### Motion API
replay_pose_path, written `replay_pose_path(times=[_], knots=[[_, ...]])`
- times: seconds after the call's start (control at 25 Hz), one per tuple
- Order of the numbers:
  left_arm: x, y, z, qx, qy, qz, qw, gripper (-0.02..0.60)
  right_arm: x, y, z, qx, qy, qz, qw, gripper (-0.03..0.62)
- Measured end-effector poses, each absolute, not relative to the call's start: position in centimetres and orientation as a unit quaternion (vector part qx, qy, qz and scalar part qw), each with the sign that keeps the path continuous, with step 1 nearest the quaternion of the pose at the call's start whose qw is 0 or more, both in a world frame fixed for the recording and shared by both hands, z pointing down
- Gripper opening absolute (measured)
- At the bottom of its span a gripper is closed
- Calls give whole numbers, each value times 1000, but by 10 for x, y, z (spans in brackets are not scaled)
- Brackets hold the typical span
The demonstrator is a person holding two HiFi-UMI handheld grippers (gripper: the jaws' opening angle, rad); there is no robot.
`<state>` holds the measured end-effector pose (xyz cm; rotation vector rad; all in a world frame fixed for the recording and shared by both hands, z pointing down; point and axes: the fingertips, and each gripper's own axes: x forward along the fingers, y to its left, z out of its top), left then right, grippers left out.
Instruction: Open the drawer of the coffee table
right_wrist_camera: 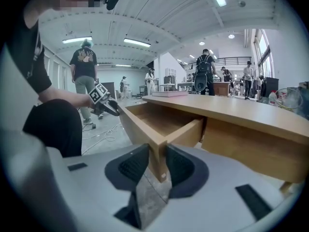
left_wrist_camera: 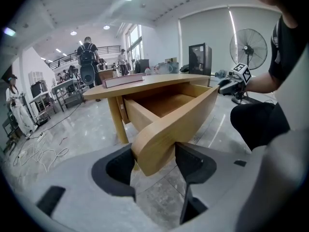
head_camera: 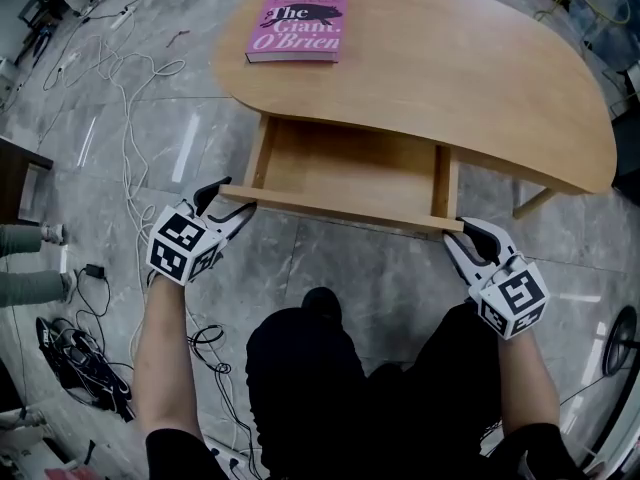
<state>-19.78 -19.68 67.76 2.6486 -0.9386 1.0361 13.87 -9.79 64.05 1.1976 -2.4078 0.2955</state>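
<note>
The light wooden coffee table (head_camera: 450, 68) has its drawer (head_camera: 350, 168) pulled out toward me, and the inside looks empty. My left gripper (head_camera: 233, 200) is at the left end of the drawer front (head_camera: 340, 211), my right gripper (head_camera: 462, 236) at the right end. In the left gripper view the curved end of the drawer front (left_wrist_camera: 183, 115) sits between the pads of the left gripper (left_wrist_camera: 154, 153), and both pads touch the wood. In the right gripper view the right gripper (right_wrist_camera: 157, 161) is clamped on the thin end of the drawer front (right_wrist_camera: 140, 124).
A pink book (head_camera: 297, 20) lies on the table's far left part. Loose cables (head_camera: 120, 88) run over the marble floor at the left. My knees (head_camera: 320, 358) are close below the drawer. A standing fan (left_wrist_camera: 251, 47) and several people are farther off in the room.
</note>
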Motion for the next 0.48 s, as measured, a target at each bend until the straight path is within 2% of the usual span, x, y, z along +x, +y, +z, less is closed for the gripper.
replay_pose_path(times=[0.48], knots=[[-204,-173,699,868,-306,385,74,258,131,-74,658,404,-872,117,251,118]])
